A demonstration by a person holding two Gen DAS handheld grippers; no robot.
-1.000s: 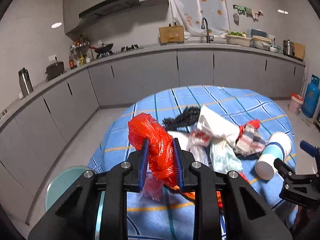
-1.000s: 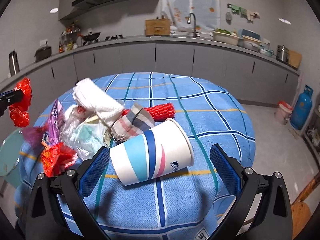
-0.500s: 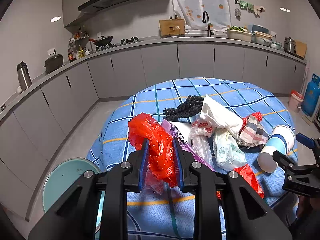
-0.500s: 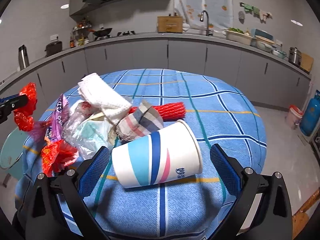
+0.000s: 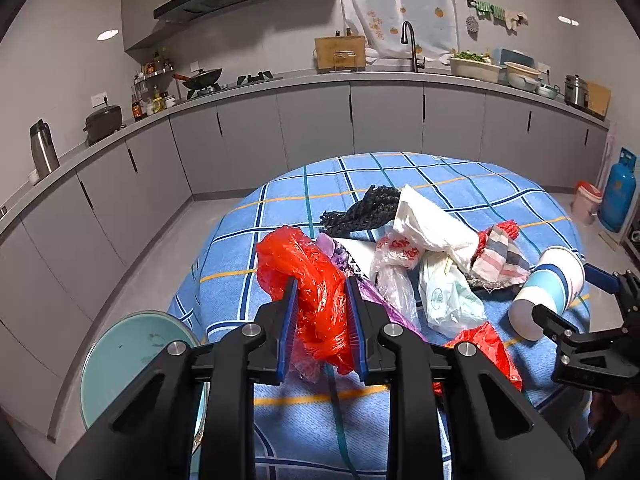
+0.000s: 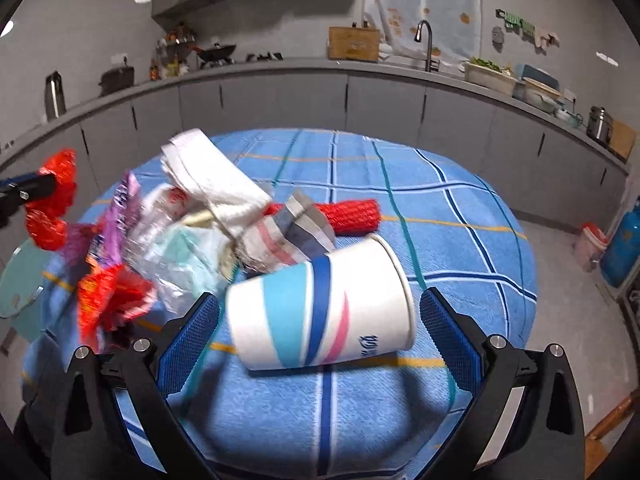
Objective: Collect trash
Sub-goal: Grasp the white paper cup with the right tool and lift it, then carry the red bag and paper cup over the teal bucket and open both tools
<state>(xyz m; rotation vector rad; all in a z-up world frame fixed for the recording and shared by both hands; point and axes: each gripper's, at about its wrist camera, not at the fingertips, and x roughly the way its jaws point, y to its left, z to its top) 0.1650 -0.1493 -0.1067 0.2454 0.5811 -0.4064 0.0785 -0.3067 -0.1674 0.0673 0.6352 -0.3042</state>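
Note:
My left gripper (image 5: 321,300) is shut on a crumpled red plastic bag (image 5: 310,280) and holds it above the left part of the blue checked table (image 5: 460,176). The bag also shows at the far left of the right wrist view (image 6: 54,196). My right gripper (image 6: 318,314) is open, its jaws on either side of a paper cup (image 6: 320,316) with blue and pink stripes that lies on its side; the cup also shows in the left wrist view (image 5: 548,292). A pile of trash lies mid-table: clear plastic bags (image 5: 444,292), a white cloth (image 5: 432,228), a striped rag (image 5: 500,256).
A teal round bin (image 5: 132,356) stands on the floor left of the table. A black knitted thing (image 5: 364,210) and a red mesh roll (image 6: 352,216) lie behind the pile. Another red wrapper (image 6: 108,300) lies near the front. Grey cabinets line the walls.
The left gripper has pulled back and up with the red bag, showing more of the bin. The right gripper has moved closer around the cup.

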